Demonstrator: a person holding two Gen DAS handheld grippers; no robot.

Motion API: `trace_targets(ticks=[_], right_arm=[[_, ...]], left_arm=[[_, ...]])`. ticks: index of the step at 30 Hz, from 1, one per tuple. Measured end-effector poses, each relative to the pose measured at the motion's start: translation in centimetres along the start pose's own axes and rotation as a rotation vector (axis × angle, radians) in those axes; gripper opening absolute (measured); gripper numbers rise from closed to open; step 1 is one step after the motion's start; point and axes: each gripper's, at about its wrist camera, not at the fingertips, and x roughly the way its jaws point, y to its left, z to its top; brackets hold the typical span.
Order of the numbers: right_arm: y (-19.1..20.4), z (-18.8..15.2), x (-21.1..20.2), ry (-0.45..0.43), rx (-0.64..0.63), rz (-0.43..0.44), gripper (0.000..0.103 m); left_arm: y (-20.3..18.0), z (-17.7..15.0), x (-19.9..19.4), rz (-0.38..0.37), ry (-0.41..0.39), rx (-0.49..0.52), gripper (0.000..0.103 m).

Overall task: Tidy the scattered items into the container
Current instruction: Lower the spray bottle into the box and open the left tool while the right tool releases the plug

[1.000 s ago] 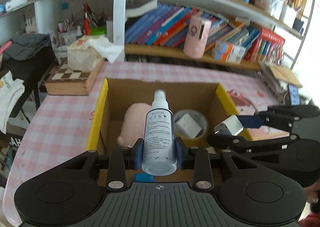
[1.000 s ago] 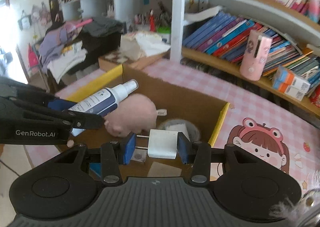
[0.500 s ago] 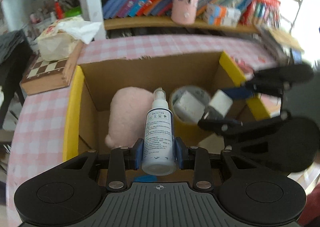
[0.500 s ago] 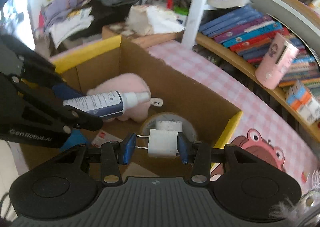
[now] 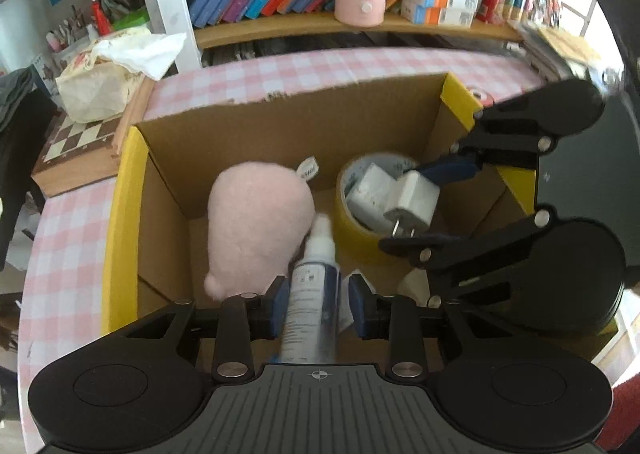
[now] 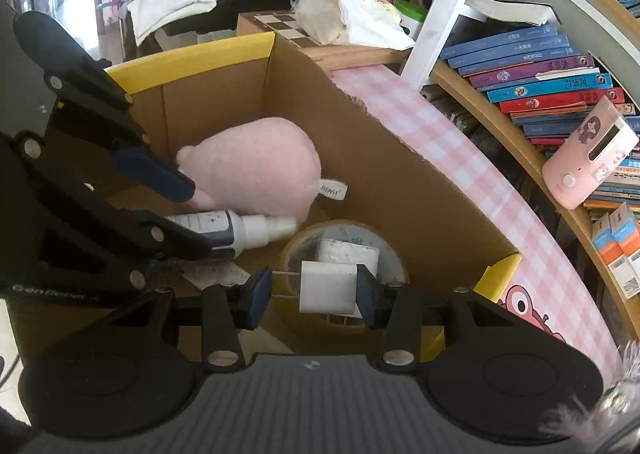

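Left hand-held gripper point(image 5: 316, 308): jaws narrow, around spray bottle point(image 5: 312, 294), inside cardboard box point(image 5: 280, 122); right hand-held gripper point(image 6: 312, 296): clamping white charger plug point(image 6: 328, 288) above tape roll point(image 6: 340, 238)

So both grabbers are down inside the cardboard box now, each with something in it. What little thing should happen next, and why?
Probably let go. The left gripper has the spray bottle low in the box beside the pink plush toy, and the right gripper holds the white plug just over the tape roll. Both items look placed, so opening the jaws would drop them in.
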Motion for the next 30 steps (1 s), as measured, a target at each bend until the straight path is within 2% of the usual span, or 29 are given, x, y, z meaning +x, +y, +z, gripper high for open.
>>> trace_targets(ticks=[12, 17, 24, 30], right_arm=[[0.3, 0.0, -3.9, -0.089, 0.102, -0.054, 0.052], [1.3, -0.5, -7.2, -0.146, 0.166, -0.088, 0.052], [4.1, -2.3, -12.3, -0.235, 0.254, -0.163, 0.052], [6.8, -4.7, -16.6, -0.296, 0.329, -0.253, 0.052]], left_arm=[[-0.4, -0.8, -5.4, 0.028, -0.166, -0.023, 0.037], [-0.9, -2.8, -9.0, 0.025, -0.255, -0.062, 0.038], [-1.9, -5.8, -13.2, 0.083, -0.371, -0.092, 0.048], [-2.8, -8.5, -15.8, 0.121, -0.447, -0.118, 0.049]])
